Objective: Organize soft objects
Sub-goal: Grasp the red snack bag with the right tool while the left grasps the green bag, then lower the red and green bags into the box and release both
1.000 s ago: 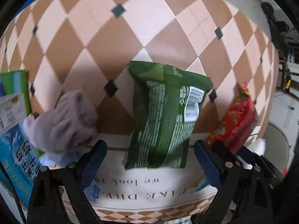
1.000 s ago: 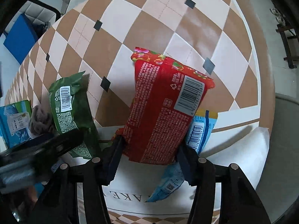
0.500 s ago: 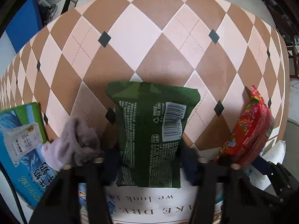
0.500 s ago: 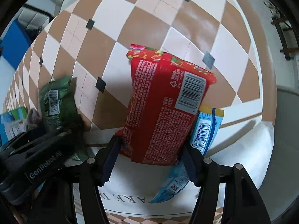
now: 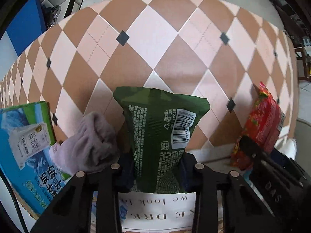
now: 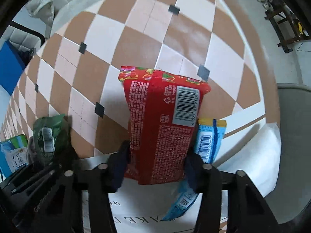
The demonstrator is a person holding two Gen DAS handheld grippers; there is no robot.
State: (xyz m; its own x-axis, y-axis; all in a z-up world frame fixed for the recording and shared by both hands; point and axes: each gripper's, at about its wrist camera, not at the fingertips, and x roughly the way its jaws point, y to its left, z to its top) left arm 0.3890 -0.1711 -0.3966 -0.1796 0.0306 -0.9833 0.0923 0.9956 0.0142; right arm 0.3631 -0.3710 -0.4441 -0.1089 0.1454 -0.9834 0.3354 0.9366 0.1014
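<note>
My left gripper (image 5: pixel 156 171) is shut on a green snack bag (image 5: pixel 161 136), its jaws pinching the bag's lower end. My right gripper (image 6: pixel 156 164) is shut on a red snack bag (image 6: pixel 161 128), held the same way. Both bags are lifted above the checkered cloth (image 5: pixel 155 48). The red bag also shows at the right of the left wrist view (image 5: pixel 260 124), and the green bag at the left of the right wrist view (image 6: pixel 49 136). A grey-lilac soft cloth bundle (image 5: pixel 87 143) lies just left of the green bag.
A blue and green milk carton box (image 5: pixel 25 145) lies at the left. A light blue snack packet (image 6: pixel 208 141) lies right of the red bag. A white mat with printed letters (image 5: pixel 155 209) lies below both grippers. A grey round surface (image 6: pixel 291 136) is at far right.
The left gripper went from open around the green bag to shut on it and lifted it. The right gripper keeps hold of the red bag, raised slightly.
</note>
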